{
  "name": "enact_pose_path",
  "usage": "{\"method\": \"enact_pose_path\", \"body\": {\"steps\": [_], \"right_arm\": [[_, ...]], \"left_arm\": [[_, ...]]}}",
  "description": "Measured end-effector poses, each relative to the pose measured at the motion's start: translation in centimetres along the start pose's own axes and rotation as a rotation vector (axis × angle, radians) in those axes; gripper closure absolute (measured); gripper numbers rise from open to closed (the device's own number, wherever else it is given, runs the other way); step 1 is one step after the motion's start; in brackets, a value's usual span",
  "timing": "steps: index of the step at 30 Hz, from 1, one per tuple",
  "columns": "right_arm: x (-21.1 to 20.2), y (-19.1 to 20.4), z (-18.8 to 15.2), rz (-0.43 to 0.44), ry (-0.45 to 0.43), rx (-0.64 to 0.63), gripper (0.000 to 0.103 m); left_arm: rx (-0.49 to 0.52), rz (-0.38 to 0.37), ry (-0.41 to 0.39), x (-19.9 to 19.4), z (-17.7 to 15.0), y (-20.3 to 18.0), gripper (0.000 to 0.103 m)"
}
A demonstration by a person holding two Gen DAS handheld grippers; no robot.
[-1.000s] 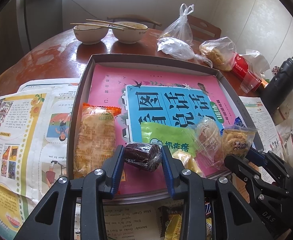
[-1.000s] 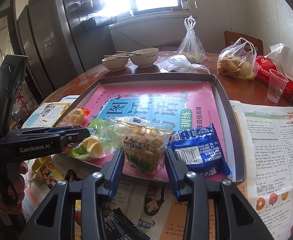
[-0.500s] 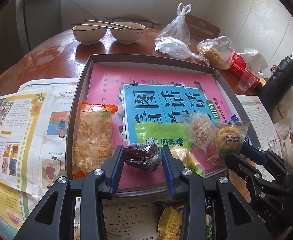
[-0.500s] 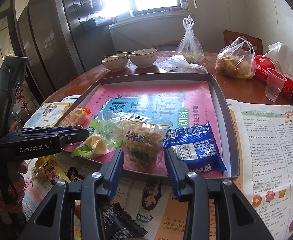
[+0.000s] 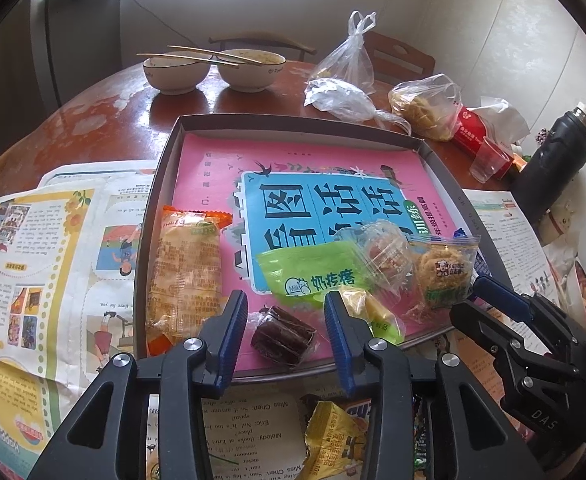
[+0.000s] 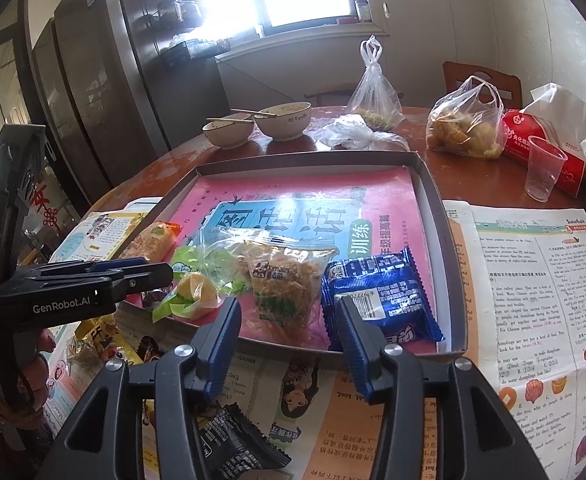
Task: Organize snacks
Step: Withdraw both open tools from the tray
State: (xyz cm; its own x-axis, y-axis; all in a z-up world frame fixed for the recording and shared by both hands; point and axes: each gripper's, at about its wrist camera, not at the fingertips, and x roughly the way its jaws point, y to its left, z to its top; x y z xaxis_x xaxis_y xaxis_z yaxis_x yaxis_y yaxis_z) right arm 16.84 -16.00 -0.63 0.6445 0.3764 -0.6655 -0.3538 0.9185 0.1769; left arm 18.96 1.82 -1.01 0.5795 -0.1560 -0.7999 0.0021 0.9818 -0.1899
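A grey tray [image 5: 293, 122] lined with a pink and blue book cover holds several snacks along its near edge. A dark brown wrapped cake [image 5: 283, 334] lies on the tray between the jaws of my left gripper [image 5: 287, 320]. The jaws are opening and a gap shows on each side. My right gripper [image 6: 287, 320] straddles a clear bag of crispy noodles [image 6: 285, 284] that rests on the tray [image 6: 433, 200]. Its jaws are opening too, with the pads off the bag. A blue packet [image 6: 381, 292] lies just right of it, an orange packet [image 5: 185, 268] at the left.
Loose snacks lie on the newspaper in front of the tray: a yellow packet [image 5: 333, 436] and a black one [image 6: 233, 448]. Behind the tray stand two bowls [image 5: 213, 68] with chopsticks, plastic bags [image 6: 465, 128], a cup [image 6: 543, 168] and a black flask [image 5: 553, 160].
Both grippers have widened. The dark cake has left the left pads and lies on the tray. The noodle bag has settled flat between the right jaws.
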Motion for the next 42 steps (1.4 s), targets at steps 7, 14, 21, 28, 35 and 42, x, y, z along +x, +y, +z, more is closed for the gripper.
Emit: {"method": "enact_pose_path", "body": {"steps": [7,14,21,28,35,42], "right_arm": [[-0.6,0.0,0.2,0.003,-0.019,0.005,0.049],[-1.3,0.0,0.4,-0.003,-0.042,0.018,0.044],[-2.2,-0.4,0.6,-0.007,-0.069,0.039,0.04],[-2.8,-0.3,0.7,-0.004,-0.084,0.04,0.038],[-3.6,0.2,0.8,0.011,-0.098,0.034,0.035],[-4.7,1.0,0.7,0.017,-0.118,0.004,0.034]], "left_arm": [[0.002,0.003,-0.013,-0.6,-0.1,0.0,0.057],[0.023,0.007,-0.035,-1.5,-0.2,-0.4,0.05],[0.018,-0.005,-0.066,-2.9,0.0,-0.4,0.044],[0.003,-0.006,-0.092,-4.4,-0.2,0.2,0.042],[0.014,-0.009,-0.124,-6.3,-0.6,0.3,0.041],[0.022,-0.01,-0.155,-8.3,-1.1,0.8,0.037]]}}
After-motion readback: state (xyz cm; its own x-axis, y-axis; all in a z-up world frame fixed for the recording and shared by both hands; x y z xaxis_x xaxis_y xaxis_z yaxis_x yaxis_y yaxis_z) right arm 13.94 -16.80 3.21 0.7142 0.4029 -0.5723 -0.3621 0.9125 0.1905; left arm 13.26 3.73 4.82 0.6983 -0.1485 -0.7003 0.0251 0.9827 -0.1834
